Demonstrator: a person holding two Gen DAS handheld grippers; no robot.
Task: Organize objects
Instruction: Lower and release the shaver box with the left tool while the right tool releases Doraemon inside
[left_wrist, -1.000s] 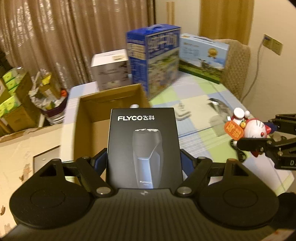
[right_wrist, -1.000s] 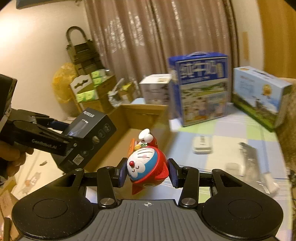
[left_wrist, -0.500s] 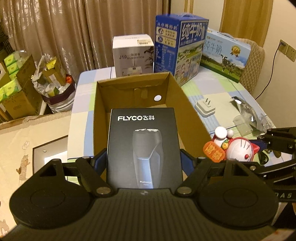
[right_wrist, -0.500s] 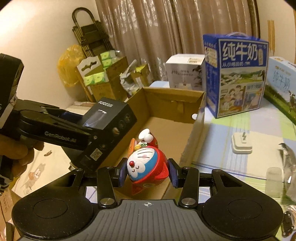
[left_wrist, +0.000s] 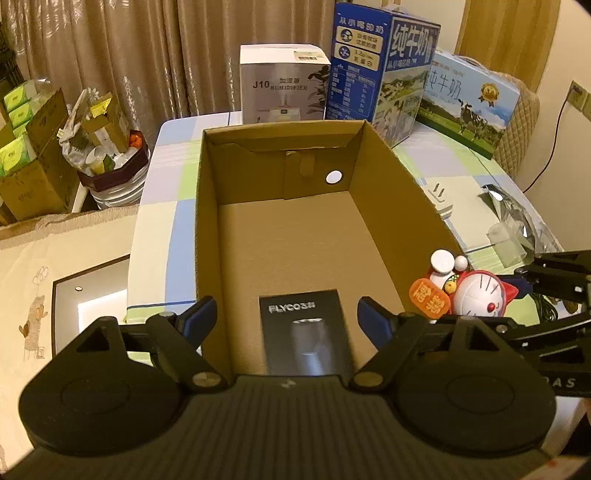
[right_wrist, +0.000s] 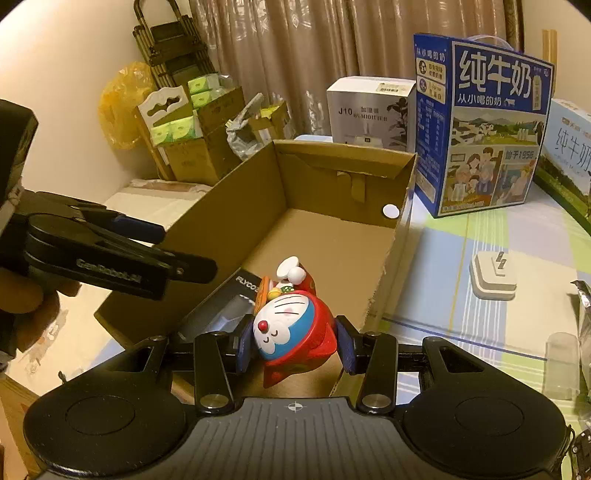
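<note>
An open brown cardboard box stands on the table. The black FLYCO shaver box lies on its floor at the near end, below my open left gripper. It also shows in the right wrist view. My right gripper looks loosened around a red and blue Doraemon figure, which tilts over the box's near right corner. The figure shows in the left wrist view too. My left gripper shows in the right wrist view over the box's left wall.
A white humidifier box, a blue milk carton and a light-blue milk carton stand behind the box. A white plug adapter, a clear cup and foil wrap lie on the right. Clutter boxes stand far left.
My left gripper opened and the FLYCO box dropped onto the cardboard box's floor. My right gripper carried the Doraemon figure over the box corner; its jaws have spread and the figure has tilted.
</note>
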